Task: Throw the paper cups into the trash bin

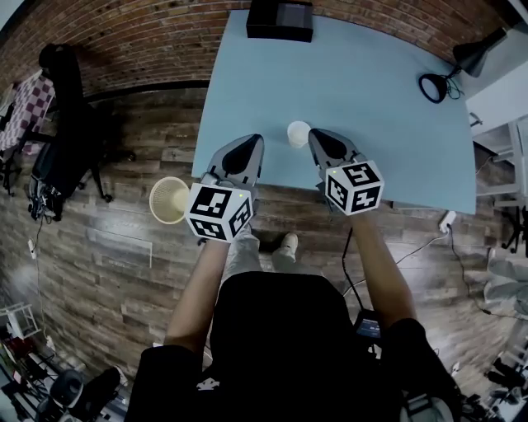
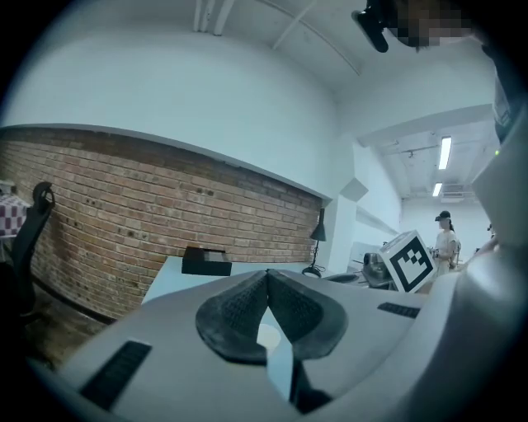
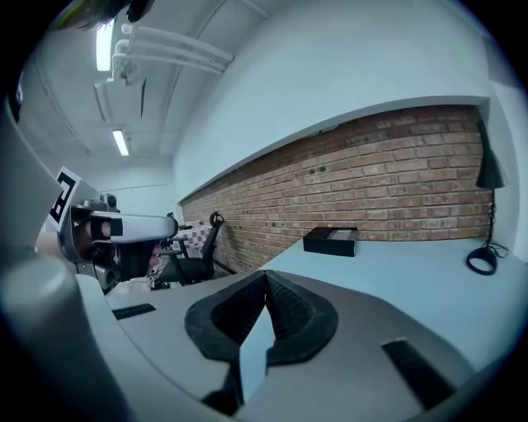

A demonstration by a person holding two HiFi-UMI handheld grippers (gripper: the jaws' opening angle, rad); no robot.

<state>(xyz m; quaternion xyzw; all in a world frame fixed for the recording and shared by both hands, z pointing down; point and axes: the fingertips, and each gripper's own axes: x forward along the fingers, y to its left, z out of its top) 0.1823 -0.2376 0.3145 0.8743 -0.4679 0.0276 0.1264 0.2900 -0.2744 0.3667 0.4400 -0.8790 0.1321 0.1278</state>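
In the head view, a white paper cup stands upright on the pale blue table, near its front edge and between the tips of the two grippers. The left gripper and the right gripper both point towards it. From above it is hard to tell whether either tip touches the cup. The trash bin sits on the wooden floor off the table's left corner, its right side just meeting the left gripper's marker cube in the picture. A black box at the table's far end runs off the top edge.

In the left gripper view, the left gripper has its jaws clenched tip to tip on nothing. Only a sliver of the paper cup shows through the gap beneath the pads (the rest is hidden behind them).

In the right gripper view, the right gripper is likewise closed and empty, and its grey body covers the near part of the table. A desk lamp is clipped by the right edge.
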